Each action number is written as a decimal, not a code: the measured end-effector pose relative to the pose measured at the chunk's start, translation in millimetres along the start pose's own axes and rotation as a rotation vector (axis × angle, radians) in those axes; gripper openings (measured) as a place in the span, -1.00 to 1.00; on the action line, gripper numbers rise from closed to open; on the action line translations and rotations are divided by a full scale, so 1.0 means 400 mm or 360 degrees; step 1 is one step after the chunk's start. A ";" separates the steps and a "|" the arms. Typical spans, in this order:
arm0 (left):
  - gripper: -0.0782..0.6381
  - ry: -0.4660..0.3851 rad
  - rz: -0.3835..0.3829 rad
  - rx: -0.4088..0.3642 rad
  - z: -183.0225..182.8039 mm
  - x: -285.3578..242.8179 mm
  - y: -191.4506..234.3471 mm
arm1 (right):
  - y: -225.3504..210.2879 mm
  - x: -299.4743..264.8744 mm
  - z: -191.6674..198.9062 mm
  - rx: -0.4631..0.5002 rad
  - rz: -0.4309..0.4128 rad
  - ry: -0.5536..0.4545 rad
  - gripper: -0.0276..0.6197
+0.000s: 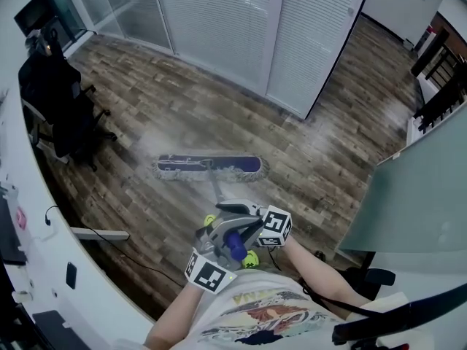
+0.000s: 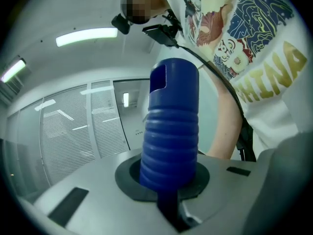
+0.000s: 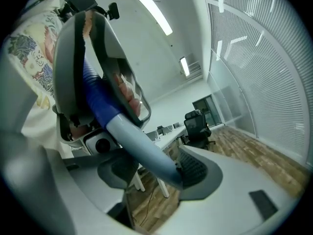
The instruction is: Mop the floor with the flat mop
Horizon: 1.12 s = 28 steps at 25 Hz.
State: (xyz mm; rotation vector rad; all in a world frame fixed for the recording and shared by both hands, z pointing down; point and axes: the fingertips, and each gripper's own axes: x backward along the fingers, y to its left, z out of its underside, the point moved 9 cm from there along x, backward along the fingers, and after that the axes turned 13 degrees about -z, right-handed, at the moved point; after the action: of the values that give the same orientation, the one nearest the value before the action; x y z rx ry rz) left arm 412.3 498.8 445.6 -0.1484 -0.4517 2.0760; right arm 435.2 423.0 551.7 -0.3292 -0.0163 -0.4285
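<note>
The flat mop's blue-and-white head (image 1: pixel 209 165) lies flat on the wooden floor (image 1: pixel 328 144) ahead of me. Its pale shaft (image 1: pixel 217 188) runs back to my hands. My left gripper (image 1: pixel 232 248) is shut on the ribbed blue grip (image 2: pixel 170 131) at the handle's top, which stands up between its jaws (image 2: pixel 168 190). My right gripper (image 1: pixel 232 211) sits just ahead of it on the shaft. In the right gripper view the pale shaft (image 3: pixel 142 141) crosses between the wide-set jaws (image 3: pixel 156 180) and lies against the ribbed right pad (image 3: pixel 195 168), with a gap on the other side.
A black office chair (image 1: pixel 62 100) stands at the left beside a white desk (image 1: pixel 29 217), with a cable (image 1: pixel 109 257) on the floor by it. Glass partitions with blinds (image 1: pixel 219 28) close the far side. Another chair base (image 1: pixel 365 275) is near my right.
</note>
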 end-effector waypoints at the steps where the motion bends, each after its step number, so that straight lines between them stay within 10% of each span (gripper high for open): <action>1: -0.74 -0.0019 -0.0030 0.0008 0.000 0.003 0.019 | -0.011 -0.012 -0.006 0.0001 -0.0011 -0.0007 -0.18; 28: -0.74 -0.0136 -0.0167 0.0056 0.335 -0.160 0.925 | -0.853 -0.410 -0.287 0.0039 -0.0043 0.0006 -0.18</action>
State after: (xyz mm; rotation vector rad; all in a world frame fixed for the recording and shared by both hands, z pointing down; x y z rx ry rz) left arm 110.5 239.3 425.5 -0.0145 -0.4650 1.9915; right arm 139.7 160.3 535.0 -0.3044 -0.0222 -0.4553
